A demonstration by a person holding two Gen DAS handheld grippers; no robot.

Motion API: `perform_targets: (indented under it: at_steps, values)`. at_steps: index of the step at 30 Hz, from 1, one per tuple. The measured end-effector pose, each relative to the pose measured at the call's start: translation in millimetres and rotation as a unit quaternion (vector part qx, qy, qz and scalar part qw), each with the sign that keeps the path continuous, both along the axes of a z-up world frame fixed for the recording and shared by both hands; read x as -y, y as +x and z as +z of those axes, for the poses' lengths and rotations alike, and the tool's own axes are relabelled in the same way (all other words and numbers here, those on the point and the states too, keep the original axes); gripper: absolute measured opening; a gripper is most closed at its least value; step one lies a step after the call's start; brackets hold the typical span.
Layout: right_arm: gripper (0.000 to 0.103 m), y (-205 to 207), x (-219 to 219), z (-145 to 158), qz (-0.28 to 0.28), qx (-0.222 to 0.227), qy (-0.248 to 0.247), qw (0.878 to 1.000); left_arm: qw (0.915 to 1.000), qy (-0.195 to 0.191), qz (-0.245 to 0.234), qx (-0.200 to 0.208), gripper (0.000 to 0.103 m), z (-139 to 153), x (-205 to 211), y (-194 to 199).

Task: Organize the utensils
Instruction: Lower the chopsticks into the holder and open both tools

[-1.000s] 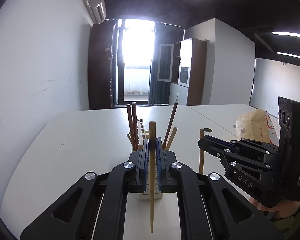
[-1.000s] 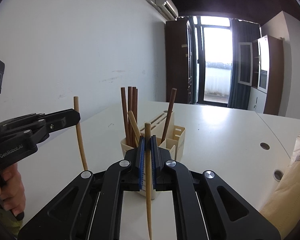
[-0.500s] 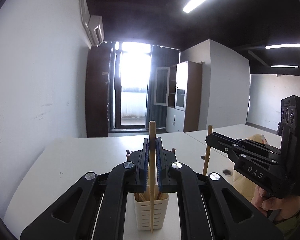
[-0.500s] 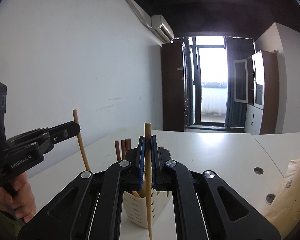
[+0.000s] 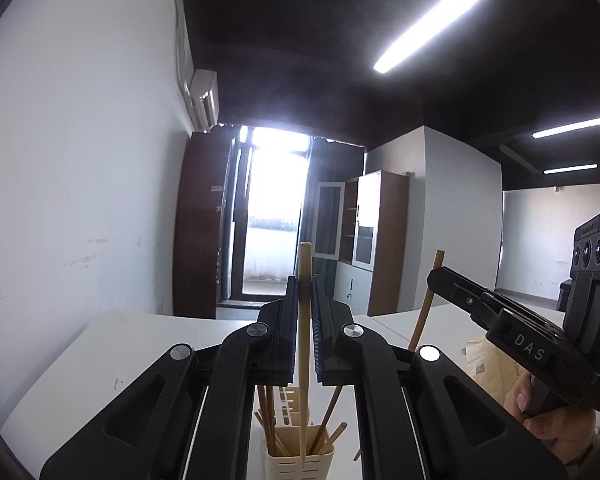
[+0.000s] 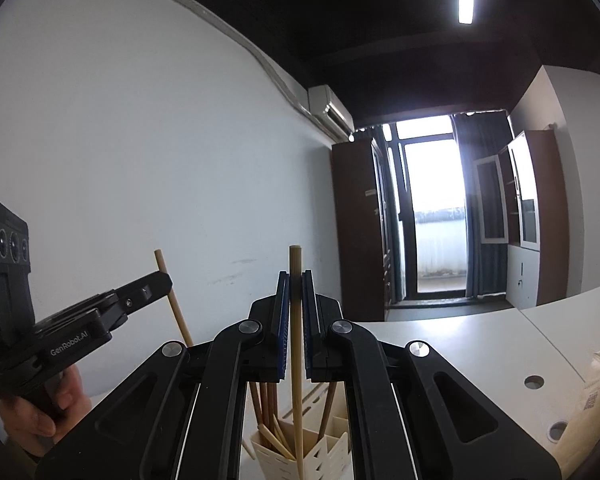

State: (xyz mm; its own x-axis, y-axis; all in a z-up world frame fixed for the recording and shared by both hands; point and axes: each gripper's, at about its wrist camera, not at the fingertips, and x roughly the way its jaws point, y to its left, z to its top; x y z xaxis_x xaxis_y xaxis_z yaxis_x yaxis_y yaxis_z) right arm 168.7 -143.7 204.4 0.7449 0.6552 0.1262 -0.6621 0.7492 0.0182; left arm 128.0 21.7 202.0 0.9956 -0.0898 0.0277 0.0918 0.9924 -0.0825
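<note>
My left gripper (image 5: 304, 280) is shut on a light wooden chopstick (image 5: 303, 360), held upright with its tip over the cream slotted utensil holder (image 5: 296, 462). My right gripper (image 6: 295, 276) is shut on another wooden chopstick (image 6: 297, 360), upright, its lower end at the holder (image 6: 300, 458). The holder contains several light and dark brown chopsticks (image 5: 270, 420). The right gripper shows in the left wrist view (image 5: 434, 276) with its chopstick (image 5: 424, 312). The left gripper shows in the right wrist view (image 6: 166, 280) with its chopstick (image 6: 174, 300).
The holder stands on a white table (image 5: 100, 344) beside a white wall. A tan paper bag (image 5: 492, 368) lies at the right, also in the right wrist view (image 6: 596, 400). The table has round cable holes (image 6: 534, 381).
Both grippers have risen and tilted upward with their chopsticks; the holder has dropped to the bottom of both views and more ceiling shows.
</note>
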Motion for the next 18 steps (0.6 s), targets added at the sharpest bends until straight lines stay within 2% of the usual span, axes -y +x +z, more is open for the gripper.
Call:
perform_targets:
  at_steps: [5, 9, 18]
  values:
    - [0.007, 4.7, -0.6, 2.7, 0.012, 0.024, 0.016, 1.0, 0.9997, 0.003, 0.003, 0.023, 0.006, 1.2, 2.1, 1.7]
    - [0.007, 18.6, -9.4, 1.0, 0.014, 0.024, 0.019, 0.999, 0.9998, -0.004, 0.004, 0.019, 0.006, -1.8, -0.9, 17.2]
    - [0.007, 56.0, -35.7, -27.2, 0.009, -0.026, -0.036, 0.999, 0.9979, 0.002, 0.008, -0.064, 0.006, -33.0, -6.6, 65.6]
